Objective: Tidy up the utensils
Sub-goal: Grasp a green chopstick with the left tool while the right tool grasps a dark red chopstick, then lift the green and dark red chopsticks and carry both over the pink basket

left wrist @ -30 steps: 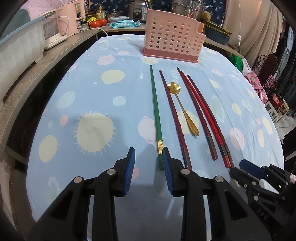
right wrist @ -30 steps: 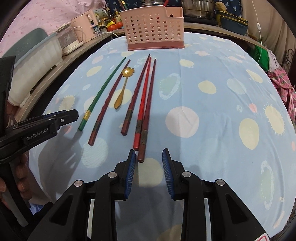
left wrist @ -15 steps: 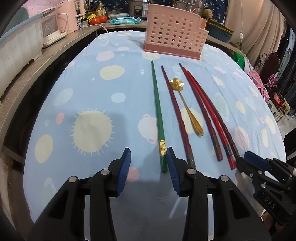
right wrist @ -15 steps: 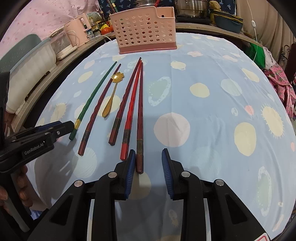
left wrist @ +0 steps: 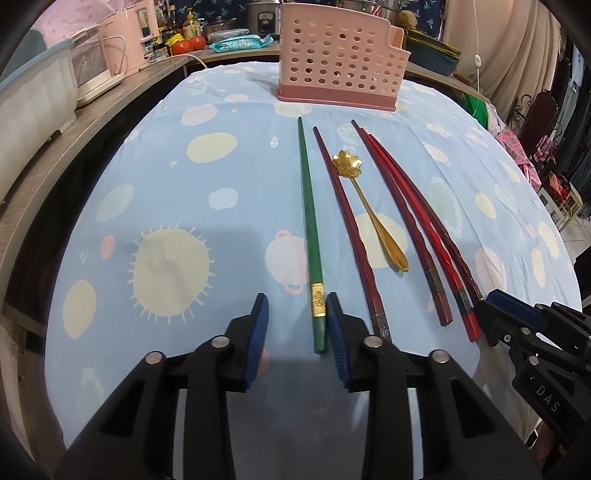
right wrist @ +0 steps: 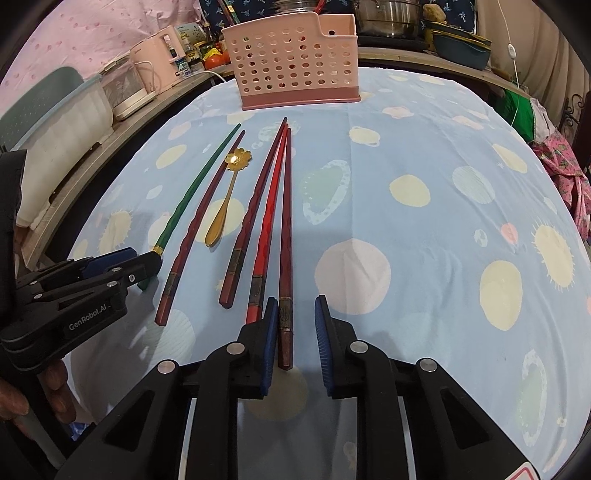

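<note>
Both hand-held grippers have advanced: left (left wrist: 297, 325) straddles the green chopstick (left wrist: 310, 229), right (right wrist: 295, 328) a dark chopstick (right wrist: 285, 258), jaws unclenched.

place: home kitchen, probably | cues: cooking pots (right wrist: 388, 16); rice cooker (left wrist: 264, 18); patterned tablecloth (left wrist: 184, 206)

Table (left wrist: 221, 177) has a light blue cloth with pale sun, planet and blob prints. Pink perforated caddy (left wrist: 338, 57) stands upright at the far end. All utensils lie flat on the near side of the caddy, roughly parallel, tips pointing toward it. Left to right: green chopstick (left wrist: 310, 221) with gold band, dark red chopstick (left wrist: 347, 221), gold flower-head spoon (left wrist: 369, 206), then three red chopsticks (left wrist: 410, 225) bunched together, converging at their caddy-side tips. Spoon's flower end is toward the caddy, touching the dark red chopstick.
</note>
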Demonstrator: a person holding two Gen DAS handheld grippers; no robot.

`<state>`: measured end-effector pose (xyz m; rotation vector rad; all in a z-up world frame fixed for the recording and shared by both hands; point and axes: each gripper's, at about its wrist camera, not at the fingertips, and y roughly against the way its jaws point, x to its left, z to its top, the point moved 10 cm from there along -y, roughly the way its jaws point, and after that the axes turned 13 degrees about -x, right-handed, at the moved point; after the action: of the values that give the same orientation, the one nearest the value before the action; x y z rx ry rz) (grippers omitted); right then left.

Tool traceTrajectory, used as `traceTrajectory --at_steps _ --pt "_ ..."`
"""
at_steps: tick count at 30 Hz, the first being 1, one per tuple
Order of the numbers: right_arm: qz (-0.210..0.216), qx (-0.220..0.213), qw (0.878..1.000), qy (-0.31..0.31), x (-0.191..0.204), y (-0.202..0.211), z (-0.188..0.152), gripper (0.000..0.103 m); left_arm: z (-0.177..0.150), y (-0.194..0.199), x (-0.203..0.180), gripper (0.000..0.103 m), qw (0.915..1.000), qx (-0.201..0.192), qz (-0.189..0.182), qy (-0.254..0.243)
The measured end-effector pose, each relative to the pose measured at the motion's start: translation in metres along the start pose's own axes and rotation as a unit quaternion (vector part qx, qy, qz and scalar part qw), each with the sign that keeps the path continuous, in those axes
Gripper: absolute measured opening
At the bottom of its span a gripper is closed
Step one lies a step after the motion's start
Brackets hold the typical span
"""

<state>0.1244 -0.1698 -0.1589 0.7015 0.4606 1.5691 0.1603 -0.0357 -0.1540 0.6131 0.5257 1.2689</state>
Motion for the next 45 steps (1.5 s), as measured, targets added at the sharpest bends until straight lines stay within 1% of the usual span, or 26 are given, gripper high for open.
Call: traceTrajectory --at_steps 2,4,6,8,15,22,26,31,34,40,45 --pt "-0.001 -0.001 1.000 0.000 0.000 -0.001 0.000 0.015 0.000 0.000 -0.002 0.016 1.0000 0.000 -0.005 -0.001" --pt "-0.003 -0.001 1.000 0.000 -0.001 -0.001 0.000 0.013 0.000 0.000 -0.004 0.010 1.0000 0.001 -0.009 -0.002" --pt "-0.002 -0.001 1.000 -0.002 -0.002 -0.001 0.000 0.010 -0.001 0.000 -0.005 0.007 0.9999 0.001 -0.011 -0.003" --pt "-0.002 -0.001 1.000 -0.003 -0.003 -0.001 0.000 0.008 -0.001 0.001 -0.005 0.007 0.9999 0.002 -0.015 -0.001" --pt "0.000 -0.002 1.000 -0.006 -0.003 0.002 0.001 0.008 -0.001 0.007 -0.004 0.007 0.9997 0.005 -0.022 0.013" --pt "0.004 -0.014 1.000 -0.014 -0.004 0.016 0.007 0.008 0.013 0.026 -0.002 0.007 0.9992 -0.017 -0.027 0.024" --pt "0.007 -0.031 0.999 -0.021 -0.006 0.029 0.017 0.007 0.027 0.040 0.000 0.007 0.9984 -0.037 -0.030 0.031" --pt "0.011 -0.061 0.998 -0.031 -0.008 0.048 0.039 0.007 0.052 0.062 0.002 0.007 0.9962 -0.067 -0.034 0.043" --pt "0.013 -0.085 0.996 -0.038 -0.010 0.061 0.059 0.007 0.071 0.076 0.006 0.007 0.9942 -0.090 -0.036 0.047" --pt "0.018 -0.135 0.989 -0.050 -0.015 0.085 0.110 0.007 0.118 0.096 0.015 0.007 0.9890 -0.133 -0.034 0.055" --pt "0.025 -0.177 0.982 -0.057 -0.021 0.099 0.157 0.007 0.163 0.108 0.023 0.007 0.9825 -0.175 -0.032 0.056"
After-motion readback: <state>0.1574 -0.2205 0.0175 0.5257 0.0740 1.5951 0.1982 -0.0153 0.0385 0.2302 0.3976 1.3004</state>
